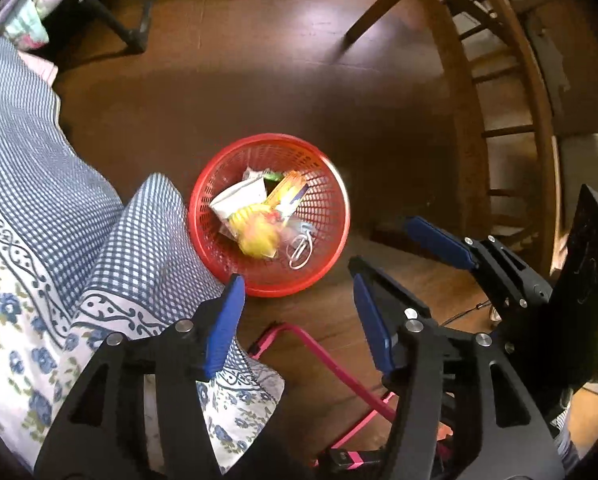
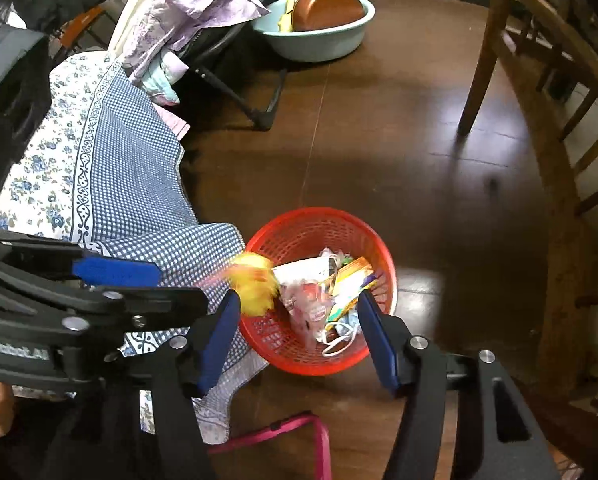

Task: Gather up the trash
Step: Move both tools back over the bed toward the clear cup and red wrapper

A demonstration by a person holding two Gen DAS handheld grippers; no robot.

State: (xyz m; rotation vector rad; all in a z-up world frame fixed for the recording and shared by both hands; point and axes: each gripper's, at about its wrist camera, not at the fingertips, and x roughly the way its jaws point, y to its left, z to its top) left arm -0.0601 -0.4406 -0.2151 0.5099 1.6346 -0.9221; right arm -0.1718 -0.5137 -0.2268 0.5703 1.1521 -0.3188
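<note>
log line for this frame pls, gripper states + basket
left gripper: open, empty | right gripper: open, empty | round red plastic mesh basket: on floor, holds wrappers | yellow crumpled wrapper: blurred at basket rim

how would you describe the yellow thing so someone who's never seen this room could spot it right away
Start at the dark wooden floor and find the round red mesh basket beside the blue checked cloth. Among the litter inside lies a crumpled bright yellow wrapper, towards the cloth side. Its neighbours are a white paper, an orange packet and a white mask loop; it alone is solid yellow.
</note>
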